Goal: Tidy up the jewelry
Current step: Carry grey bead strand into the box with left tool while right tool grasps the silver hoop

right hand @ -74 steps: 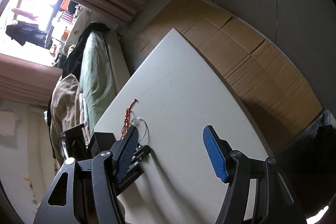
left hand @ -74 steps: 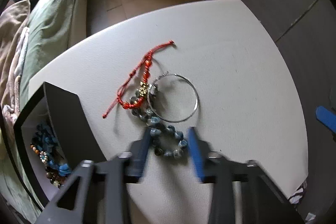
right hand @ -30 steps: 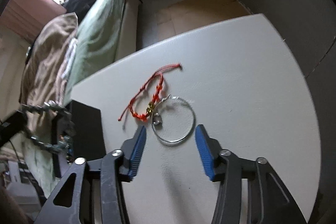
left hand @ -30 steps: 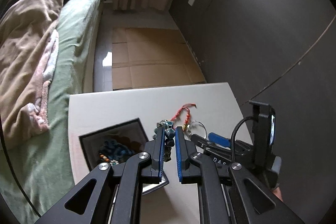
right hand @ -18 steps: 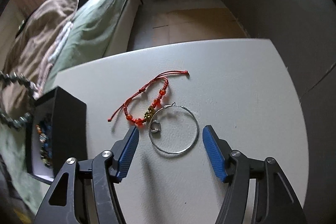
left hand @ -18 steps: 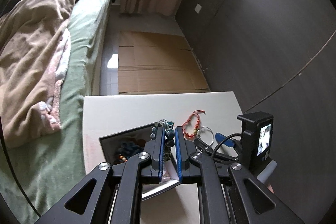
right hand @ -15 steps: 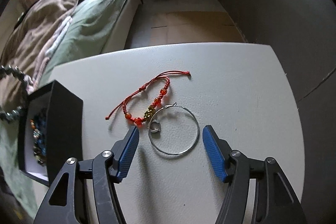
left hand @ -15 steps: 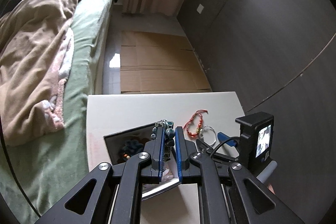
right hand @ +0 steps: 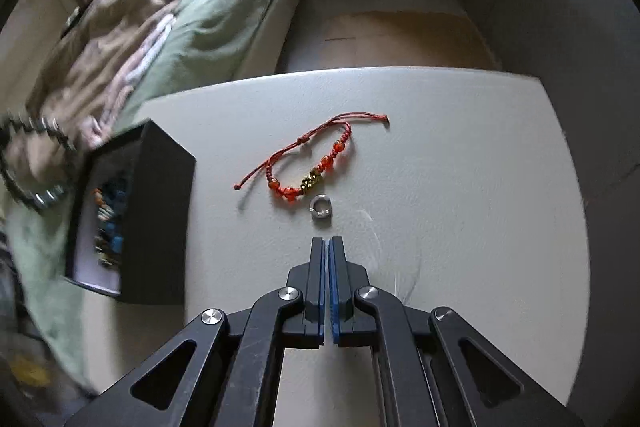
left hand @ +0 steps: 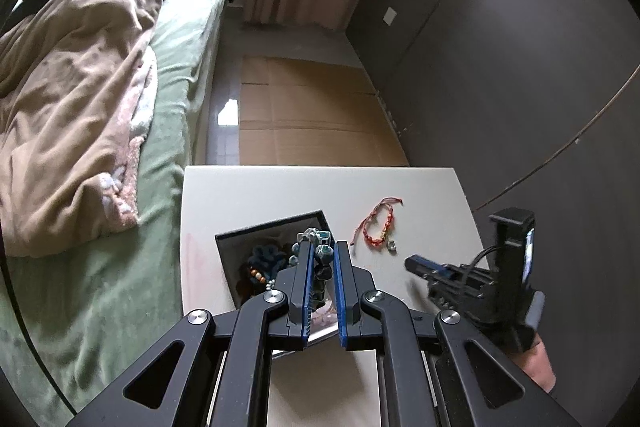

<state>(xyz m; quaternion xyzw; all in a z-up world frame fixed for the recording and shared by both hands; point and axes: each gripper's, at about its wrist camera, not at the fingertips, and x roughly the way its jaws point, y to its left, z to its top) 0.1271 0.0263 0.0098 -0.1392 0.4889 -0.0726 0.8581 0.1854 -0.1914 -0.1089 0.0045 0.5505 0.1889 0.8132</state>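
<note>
Left gripper (left hand: 321, 263): jaws closed on a blue-grey beaded bracelet (left hand: 319, 254), held above the open black jewelry box (left hand: 264, 227) at the table's (right hand: 460, 147) left edge. Right gripper (right hand: 327, 247): fingers pressed together low over the table; a blurred silver hoop (right hand: 400, 267) is seen beside them, grip not discernible. Red cord bracelet (right hand: 316, 163) and small silver ring (right hand: 321, 207) are laid just ahead

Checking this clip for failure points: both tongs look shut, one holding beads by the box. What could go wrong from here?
1. The left tongs grip the beaded bracelet near the black box corner; released here, it might drape over the rim.
2. The right tongs are shut, and the thin hoop is a faint blur beside them. Whether it is pinched is unclear, so it may slip or strike the small ring.
</note>
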